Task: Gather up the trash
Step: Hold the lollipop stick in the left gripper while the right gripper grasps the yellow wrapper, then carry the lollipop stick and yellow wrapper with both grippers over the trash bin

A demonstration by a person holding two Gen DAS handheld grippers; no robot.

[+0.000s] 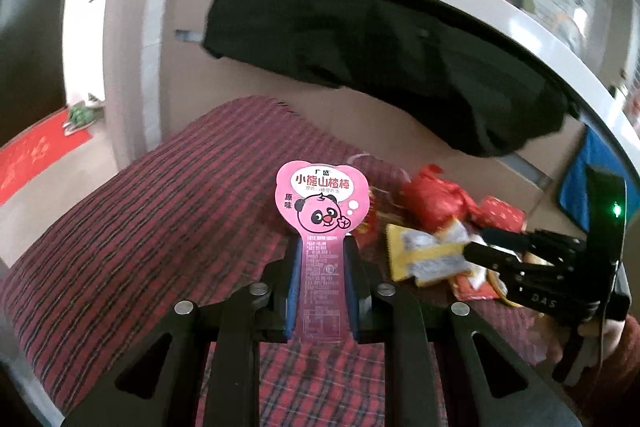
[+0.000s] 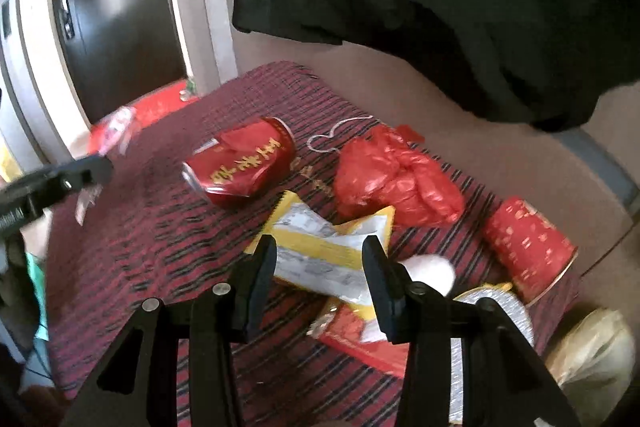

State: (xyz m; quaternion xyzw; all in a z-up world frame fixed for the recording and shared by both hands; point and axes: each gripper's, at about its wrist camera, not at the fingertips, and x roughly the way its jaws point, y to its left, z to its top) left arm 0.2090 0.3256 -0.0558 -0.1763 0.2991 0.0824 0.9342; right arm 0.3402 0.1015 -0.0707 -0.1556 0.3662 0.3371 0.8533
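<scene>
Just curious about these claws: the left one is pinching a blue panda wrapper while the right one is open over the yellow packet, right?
Not quite: the panda wrapper in the left gripper is pink, as the left wrist view shows. The right gripper is indeed open over the yellow packet.

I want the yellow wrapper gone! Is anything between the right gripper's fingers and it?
No. In the right wrist view the open right gripper is right at the yellow wrapper, nothing between.

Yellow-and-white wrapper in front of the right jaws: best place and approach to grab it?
Grip the yellow-and-white wrapper across its crumpled middle band, coming from above and the near side. It lies flat on the striped cloth, and the open right gripper already straddles that band. Its far corners crowd the red plastic bag.
</scene>
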